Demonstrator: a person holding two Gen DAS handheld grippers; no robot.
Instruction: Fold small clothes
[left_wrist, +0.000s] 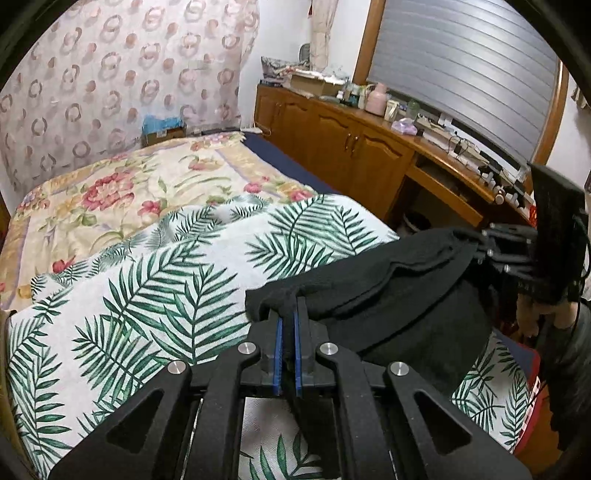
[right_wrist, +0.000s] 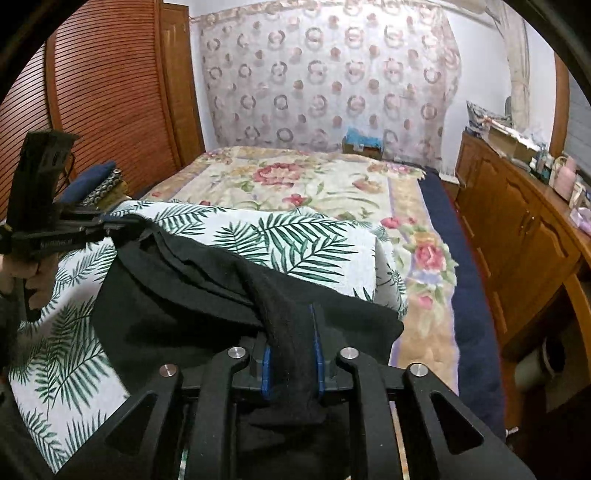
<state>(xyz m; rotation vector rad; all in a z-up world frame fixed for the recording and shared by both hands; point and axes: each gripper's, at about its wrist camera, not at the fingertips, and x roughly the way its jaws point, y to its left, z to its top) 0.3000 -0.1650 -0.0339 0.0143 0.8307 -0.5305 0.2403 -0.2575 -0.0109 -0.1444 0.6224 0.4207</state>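
Black knit fabric sits in both tongs. Left tongs (left_wrist: 289, 314): closed on a bunched corner of the black garment (left_wrist: 388, 295), blue pads nearly meeting. Right tongs (right_wrist: 293, 343): clamped on a thicker rolled band of the same garment (right_wrist: 221, 295), pads held further apart by the bulk. The cloth spans between the two, sagging in the middle, lifted partly clear of the palm-leaf sheet (left_wrist: 147, 295) on the bed (left_wrist: 110, 192).

Judgement, step in hand: carrying one edge over for a fold. To do it well, keep both tongs level with each other and the span taut enough to remove the sag, lay the held edge flush onto the opposite edge, then release both together. The right grip holds a twisted wad; likely to leave a crease unless smoothed after release.

Writing: small pale lettering on the left tool's body (right_wrist: 55, 242) in the right wrist view, too blurred to read. No brand or label visible on the garment.
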